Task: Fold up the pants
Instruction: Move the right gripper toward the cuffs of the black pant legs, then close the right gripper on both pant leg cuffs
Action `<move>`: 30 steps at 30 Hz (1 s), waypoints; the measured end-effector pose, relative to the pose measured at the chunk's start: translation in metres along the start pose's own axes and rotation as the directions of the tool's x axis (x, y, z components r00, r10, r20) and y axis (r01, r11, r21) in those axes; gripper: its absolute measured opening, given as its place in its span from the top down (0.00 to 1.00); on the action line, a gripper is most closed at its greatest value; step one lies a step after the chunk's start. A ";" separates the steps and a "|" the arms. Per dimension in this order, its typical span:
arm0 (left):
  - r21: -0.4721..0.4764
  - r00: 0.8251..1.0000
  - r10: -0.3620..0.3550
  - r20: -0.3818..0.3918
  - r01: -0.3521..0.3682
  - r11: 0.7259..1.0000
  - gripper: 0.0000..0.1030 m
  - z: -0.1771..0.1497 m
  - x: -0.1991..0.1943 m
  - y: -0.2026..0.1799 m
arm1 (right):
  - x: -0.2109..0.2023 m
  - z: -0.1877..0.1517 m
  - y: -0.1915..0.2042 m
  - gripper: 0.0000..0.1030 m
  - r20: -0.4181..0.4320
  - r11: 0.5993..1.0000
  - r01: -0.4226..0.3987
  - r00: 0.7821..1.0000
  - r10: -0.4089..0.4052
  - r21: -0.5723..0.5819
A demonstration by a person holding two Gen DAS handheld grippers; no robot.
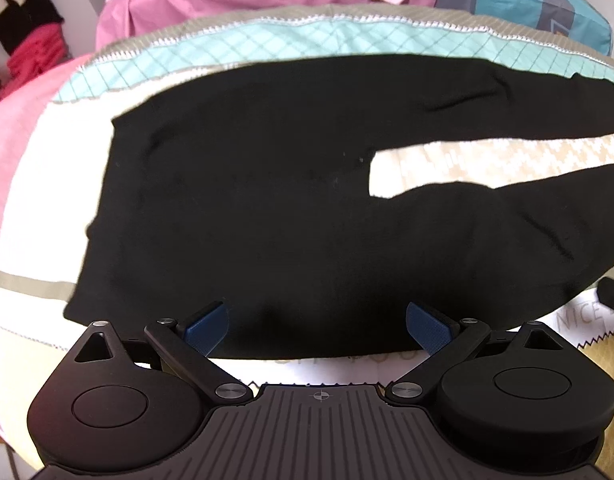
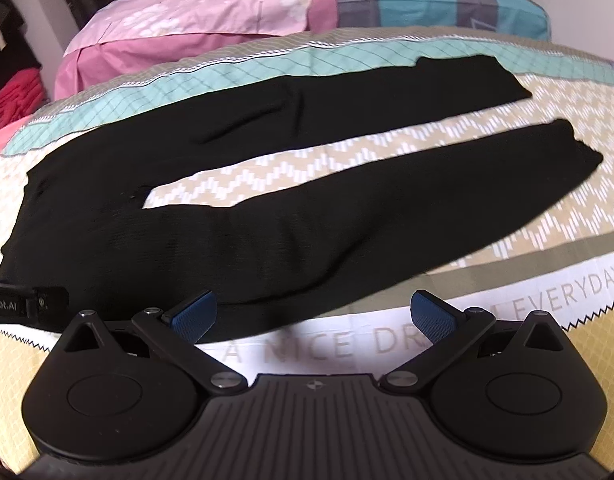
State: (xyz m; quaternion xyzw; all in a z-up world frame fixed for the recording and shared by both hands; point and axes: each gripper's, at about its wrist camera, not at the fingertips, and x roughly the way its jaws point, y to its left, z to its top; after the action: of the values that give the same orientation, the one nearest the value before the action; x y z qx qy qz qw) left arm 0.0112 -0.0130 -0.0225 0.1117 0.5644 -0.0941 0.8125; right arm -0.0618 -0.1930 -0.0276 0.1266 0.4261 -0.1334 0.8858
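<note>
Black pants (image 1: 243,208) lie flat on a patterned bed cover (image 1: 487,164), waistband to the left, both legs stretched to the right with a strip of cover between them. My left gripper (image 1: 317,326) is open at the near edge of the hip part, blue pads (image 1: 207,326) wide apart above the cloth. In the right wrist view the same pants (image 2: 235,240) show both legs full length. My right gripper (image 2: 313,314) is open at the near leg's lower edge, holding nothing. The left gripper's tip (image 2: 27,302) pokes in at the left edge.
Pink and striped pillows (image 2: 211,12) lie at the back of the bed. Clothes (image 1: 31,52) hang and pile at the far left beside the bed. The bed cover (image 2: 527,300) with printed lettering spreads to the right of the pants.
</note>
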 end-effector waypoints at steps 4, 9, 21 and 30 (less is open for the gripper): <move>-0.029 0.999 -0.039 0.000 0.039 0.999 0.00 -0.001 0.010 0.006 | -0.005 0.003 -0.043 0.00 0.046 0.996 -0.070 0.997 0.068 0.059; -0.086 0.999 -0.048 -0.003 0.048 0.995 0.00 -0.002 0.024 0.023 | -0.009 0.015 -0.134 0.16 0.155 0.963 -0.144 0.982 0.110 0.227; -0.090 0.999 -0.009 -0.051 0.004 0.996 0.00 -0.012 0.054 0.037 | 0.050 0.043 -0.214 0.20 0.282 0.829 -0.210 0.957 0.066 0.519; -0.074 0.998 -0.005 -0.062 0.000 0.997 0.00 -0.007 0.059 0.036 | 0.044 0.045 -0.224 0.93 0.241 0.809 -0.109 0.970 -0.041 0.577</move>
State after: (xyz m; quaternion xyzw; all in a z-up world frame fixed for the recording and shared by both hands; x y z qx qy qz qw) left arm 0.0351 0.0217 -0.0781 0.0836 0.5926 -0.0704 0.7981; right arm -0.0793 -0.4225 -0.0598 0.3839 0.2505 -0.2566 0.8509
